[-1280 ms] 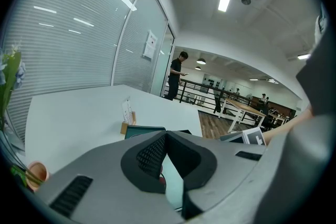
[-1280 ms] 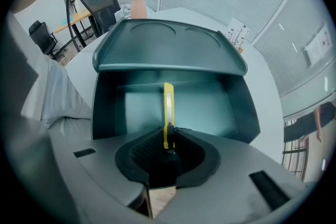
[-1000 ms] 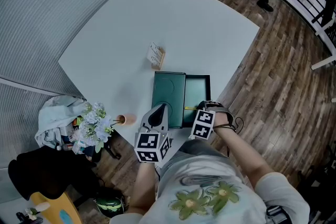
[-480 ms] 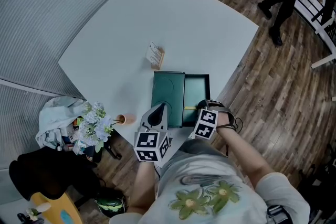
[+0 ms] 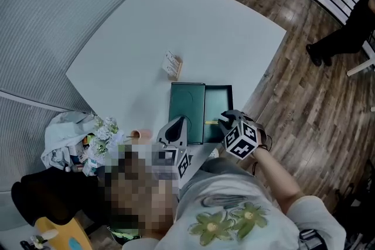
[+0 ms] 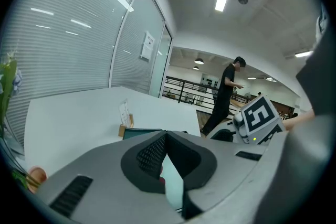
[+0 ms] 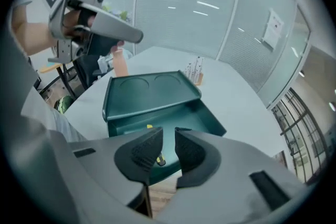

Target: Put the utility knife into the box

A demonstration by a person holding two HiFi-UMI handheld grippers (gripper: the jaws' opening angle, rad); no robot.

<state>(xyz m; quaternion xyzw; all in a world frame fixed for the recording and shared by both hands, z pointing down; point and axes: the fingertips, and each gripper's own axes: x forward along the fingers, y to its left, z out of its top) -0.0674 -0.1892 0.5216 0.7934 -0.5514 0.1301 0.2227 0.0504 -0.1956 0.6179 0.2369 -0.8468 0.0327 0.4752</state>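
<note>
While the right gripper (image 7: 169, 134) hung just over the near edge of the box (image 7: 210, 119), its jaws stood a narrow gap apart with nothing clamped between them. Its pads (image 7: 144, 152) were black with a fine dimpled grid, set in smooth grey plastic shells. Through that gap showed the utility knife (image 7: 159, 160), a slim yellow-and-black thing lying flat on the floor of the box's open tray. In the head view the knife (image 5: 212, 122) read as a thin yellow streak along the tray's near end, just ahead of the right gripper (image 5: 225, 120).

The left gripper (image 6: 167, 135) had its jaws drawn together so the tips met in a point, and it gripped nothing. A small reddish spot sat low between its pads, too dim to identify. From above, this gripper (image 5: 180, 121) rested at the near end of the lid.

The box (image 5: 220, 102) was dark green, rectangular and hard-looking. Its lid (image 5: 187, 107) lay open flat beside the tray, and the right gripper view showed two shallow round recesses pressed into it. It sat near the edge of a smooth, pale table (image 5: 176, 20) with rounded corners. Beyond the box stood a small wooden card holder (image 5: 173, 64) with white cards upright in it.
</note>
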